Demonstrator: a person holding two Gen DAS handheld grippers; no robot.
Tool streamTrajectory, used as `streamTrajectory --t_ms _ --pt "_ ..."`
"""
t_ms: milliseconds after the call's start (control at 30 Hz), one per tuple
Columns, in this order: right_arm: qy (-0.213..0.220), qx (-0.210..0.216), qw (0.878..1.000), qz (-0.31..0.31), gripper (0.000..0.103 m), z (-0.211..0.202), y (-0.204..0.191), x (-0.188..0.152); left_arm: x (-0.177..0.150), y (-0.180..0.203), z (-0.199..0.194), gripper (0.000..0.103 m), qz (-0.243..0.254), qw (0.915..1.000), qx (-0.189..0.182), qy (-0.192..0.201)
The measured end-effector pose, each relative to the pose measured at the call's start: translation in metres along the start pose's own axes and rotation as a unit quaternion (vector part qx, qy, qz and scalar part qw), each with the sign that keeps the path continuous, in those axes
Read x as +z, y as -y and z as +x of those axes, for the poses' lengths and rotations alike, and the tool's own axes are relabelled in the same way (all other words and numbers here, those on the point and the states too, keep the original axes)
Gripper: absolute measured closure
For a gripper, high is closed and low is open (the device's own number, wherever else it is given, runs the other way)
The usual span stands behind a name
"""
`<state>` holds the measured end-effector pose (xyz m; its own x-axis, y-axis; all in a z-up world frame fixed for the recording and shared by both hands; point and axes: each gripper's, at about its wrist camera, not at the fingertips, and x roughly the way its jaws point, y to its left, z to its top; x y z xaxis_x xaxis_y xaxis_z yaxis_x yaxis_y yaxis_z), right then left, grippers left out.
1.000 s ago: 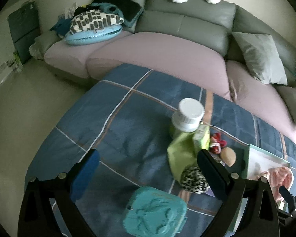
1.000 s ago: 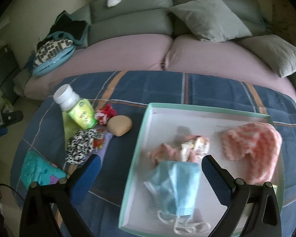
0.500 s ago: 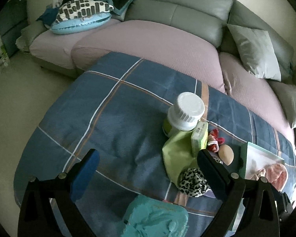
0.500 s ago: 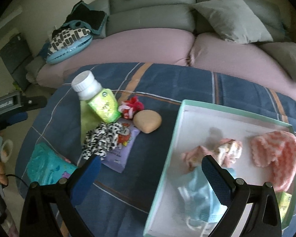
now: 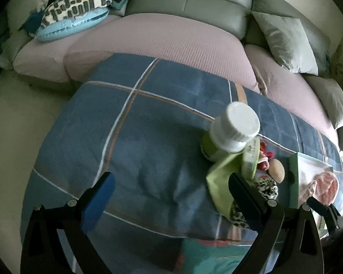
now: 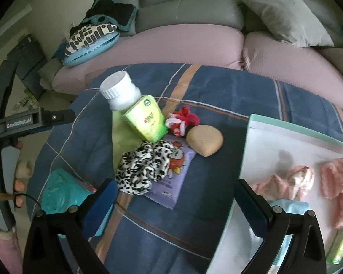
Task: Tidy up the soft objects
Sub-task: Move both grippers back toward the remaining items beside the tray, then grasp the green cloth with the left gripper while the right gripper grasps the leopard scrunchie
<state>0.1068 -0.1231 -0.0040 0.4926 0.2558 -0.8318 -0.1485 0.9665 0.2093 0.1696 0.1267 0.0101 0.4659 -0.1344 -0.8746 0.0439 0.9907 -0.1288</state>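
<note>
A leopard-print scrunchie (image 6: 141, 167) lies on a purple packet (image 6: 171, 178) on the blue plaid cloth, just ahead of my open, empty right gripper (image 6: 173, 203). Beside it are a red hair tie (image 6: 183, 120), a tan sponge (image 6: 204, 139) and a green cloth (image 6: 121, 137). A white tray (image 6: 263, 150) at right holds pink knitted pieces (image 6: 338, 178) and a blue mask (image 6: 290, 205). My left gripper (image 5: 171, 194) is open and empty over bare cloth; the scrunchie (image 5: 265, 187) is by its right finger.
A white-capped green bottle (image 6: 135, 109) stands behind the soft things; it also shows in the left wrist view (image 5: 233, 134). A teal pouch (image 6: 61, 191) lies front left. A sofa with pink cushions (image 5: 162, 41) and grey pillows (image 6: 285, 16) borders the cloth's far side.
My right gripper has swung left from over the tray to the scrunchie and packet. My left gripper has moved forward and left, so the teal pouch has slipped below it.
</note>
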Motion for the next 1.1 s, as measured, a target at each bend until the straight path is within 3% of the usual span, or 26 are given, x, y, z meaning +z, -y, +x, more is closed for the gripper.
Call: streamTrajectory --t_ms 233,367,467,667,800,933,1100 --pt "-0.015 0.009 1.0 0.005 0.013 0.019 -0.01 0.007 0.011 0.014 0.008 0.004 0.079 0.9966 -0.013 -0.022" --pt "-0.028 0.018 0.999 0.007 0.021 0.031 -0.014 0.009 0.016 0.021 0.02 0.004 0.093 0.9946 -0.016 -0.042" --pt "-0.036 0.023 0.999 0.013 0.021 0.038 -0.015 0.009 0.019 0.023 0.031 0.004 0.1 0.9928 -0.026 -0.06" --pt "-0.051 0.033 0.998 0.023 0.031 0.055 -0.015 0.014 0.02 0.038 0.057 0.005 0.144 0.9844 -0.033 -0.096" --pt "-0.052 0.034 0.998 0.029 0.035 0.06 -0.015 0.016 0.02 0.049 0.075 0.02 0.172 0.9767 -0.038 -0.123" --pt "-0.049 0.03 0.998 0.024 0.046 0.062 -0.015 0.018 0.02 0.061 0.096 0.02 0.194 0.9688 -0.05 -0.146" --pt "-0.048 0.028 0.998 0.016 0.047 0.063 -0.017 0.017 0.021 0.071 0.113 0.023 0.215 0.9621 -0.057 -0.157"
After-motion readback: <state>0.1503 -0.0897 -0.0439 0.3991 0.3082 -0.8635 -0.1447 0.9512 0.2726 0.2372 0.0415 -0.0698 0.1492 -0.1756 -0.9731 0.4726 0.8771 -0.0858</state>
